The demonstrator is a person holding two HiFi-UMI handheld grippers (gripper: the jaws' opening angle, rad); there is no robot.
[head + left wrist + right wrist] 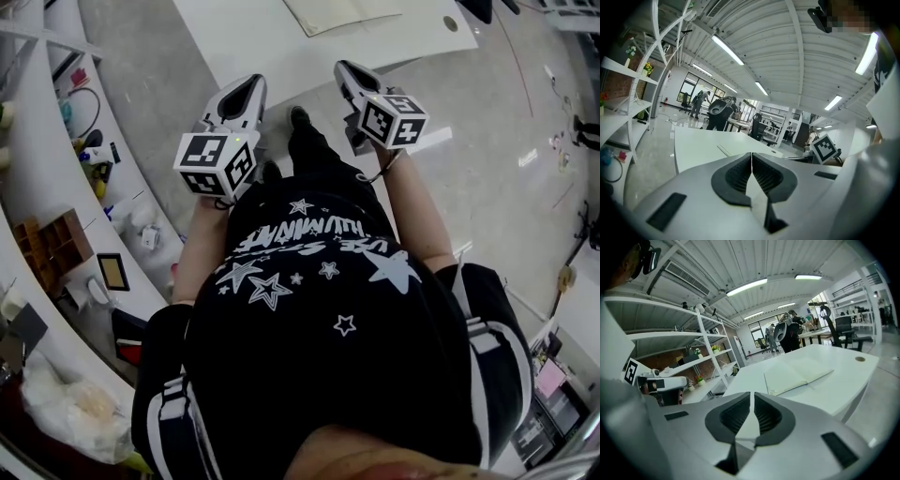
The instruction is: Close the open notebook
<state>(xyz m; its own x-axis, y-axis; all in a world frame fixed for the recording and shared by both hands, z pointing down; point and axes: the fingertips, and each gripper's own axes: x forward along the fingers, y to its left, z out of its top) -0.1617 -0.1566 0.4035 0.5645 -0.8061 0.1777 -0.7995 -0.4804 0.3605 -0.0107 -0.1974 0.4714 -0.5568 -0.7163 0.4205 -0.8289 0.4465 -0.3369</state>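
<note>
An open notebook (797, 374) with pale blank pages lies flat on a white table (843, 390); in the head view the notebook (337, 13) is cut off by the top edge. Both grippers hover over the floor short of the table, held in front of the person's chest. My left gripper (246, 91) is shut with nothing between its jaws, and so is my right gripper (345, 68). In the left gripper view the left gripper's tips (751, 154) meet, with the table (698, 145) beyond them. The right gripper's tips (752, 394) point toward the notebook, well short of it.
White shelving (56, 169) with small items runs along the left. A round hole (451, 22) marks the table near its right end. Shiny grey floor (487, 169) lies between the person and the table. Chairs and other people (701, 101) stand far behind.
</note>
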